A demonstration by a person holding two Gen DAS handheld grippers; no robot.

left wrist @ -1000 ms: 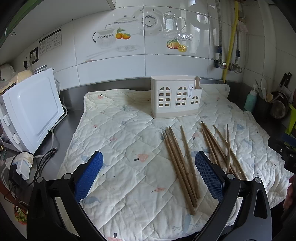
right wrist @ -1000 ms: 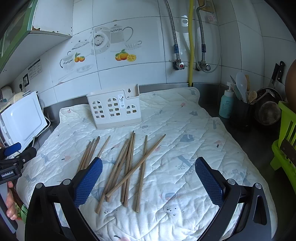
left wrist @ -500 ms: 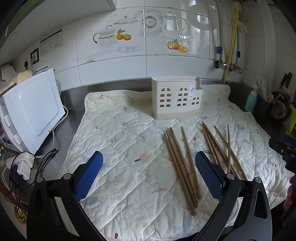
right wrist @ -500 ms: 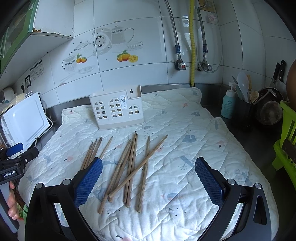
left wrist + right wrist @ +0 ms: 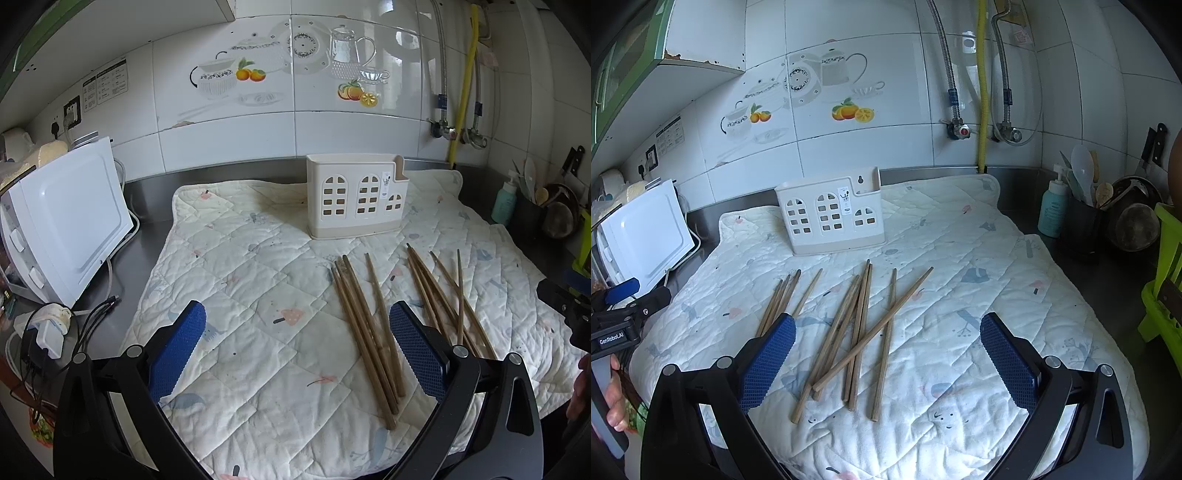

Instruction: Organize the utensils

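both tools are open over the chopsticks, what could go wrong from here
The right pile of chopsticks lies crossed, with one stick diagonally over others; grabbing one may drag or scatter the rest. The quilted mat is soft and wrinkled, so a pad of the right tool might pinch fabric. The holder looks light and may tip when sticks go in.

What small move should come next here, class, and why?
Probably lower the right gripper onto the loose crossed wooden chopsticks beneath it and close on one. Both grippers, the left gripper too, have jaws open and empty, every chopstick lies flat on the quilted white mat, and the cream plastic utensil holder behind them shows no chopsticks sticking out.
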